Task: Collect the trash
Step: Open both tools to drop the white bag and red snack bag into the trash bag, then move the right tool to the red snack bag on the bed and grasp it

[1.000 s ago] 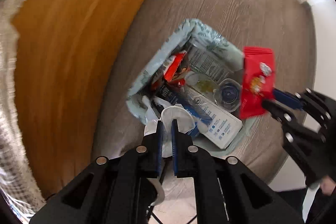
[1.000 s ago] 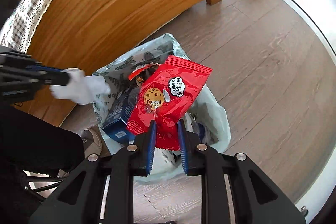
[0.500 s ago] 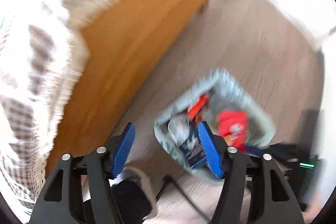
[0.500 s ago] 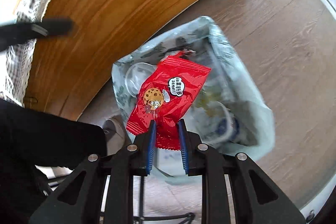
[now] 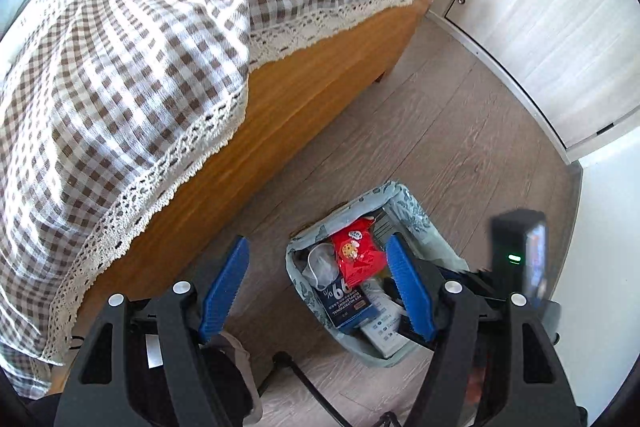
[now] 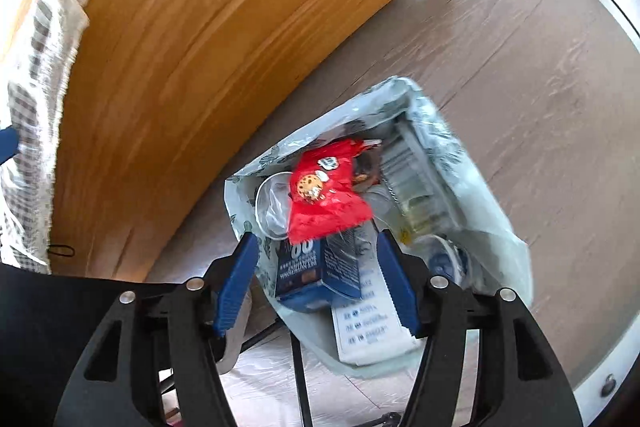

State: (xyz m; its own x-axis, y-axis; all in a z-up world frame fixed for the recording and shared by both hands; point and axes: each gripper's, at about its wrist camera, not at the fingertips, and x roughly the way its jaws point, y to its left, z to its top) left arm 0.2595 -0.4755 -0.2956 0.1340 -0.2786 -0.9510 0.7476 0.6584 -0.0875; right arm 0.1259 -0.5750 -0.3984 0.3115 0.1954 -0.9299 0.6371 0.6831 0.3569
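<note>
Both tongs, left tongs [image 5: 318,291] and right tongs [image 6: 316,283], are opening empty, wisely lifting clear while the red cookie wrapper [image 6: 322,197] is settling in the bag-lined bin [image 6: 448,147].

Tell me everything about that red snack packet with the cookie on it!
The red snack packet is a shiny, crinkly plastic wrapper with a cartoon cookie and a small white label printed on it. It lies tilted on top of the other trash inside the lined bin, free of both grippers. Its lower edge rests over a dark blue box, and a clear plastic cup sits right beside it. In the left wrist view it shows there too.
</note>
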